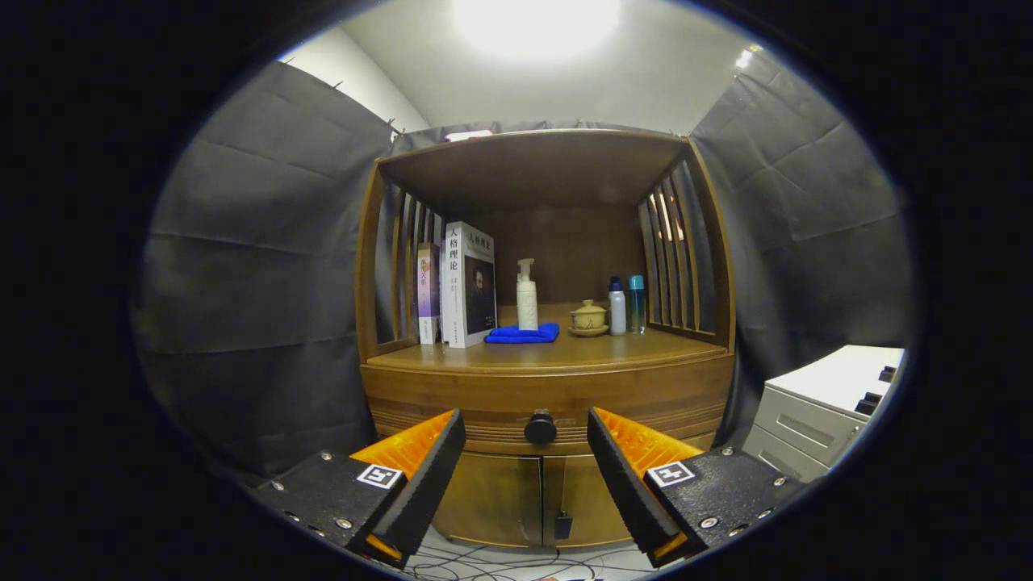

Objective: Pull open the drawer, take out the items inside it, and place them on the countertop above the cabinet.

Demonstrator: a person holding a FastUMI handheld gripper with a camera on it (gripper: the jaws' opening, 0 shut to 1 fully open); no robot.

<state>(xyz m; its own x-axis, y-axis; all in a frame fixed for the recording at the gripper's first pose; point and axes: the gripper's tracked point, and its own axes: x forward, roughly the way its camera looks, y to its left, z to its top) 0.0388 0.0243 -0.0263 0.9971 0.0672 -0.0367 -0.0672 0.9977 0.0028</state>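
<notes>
claw (526, 436) wide open, nothing gripped. round dark knob (540, 427) of shut wood drawer (484, 395) sits between fingers, apart. folded blue cloth (523, 333) on bench (629, 349) above.

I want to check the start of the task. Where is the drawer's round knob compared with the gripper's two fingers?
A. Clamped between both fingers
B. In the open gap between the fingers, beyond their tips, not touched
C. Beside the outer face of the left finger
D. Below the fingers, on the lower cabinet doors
B: the knob sits centered in the gap of the open gripper, beyond the tips, with space on both sides, and the drawer looks closed.
</notes>
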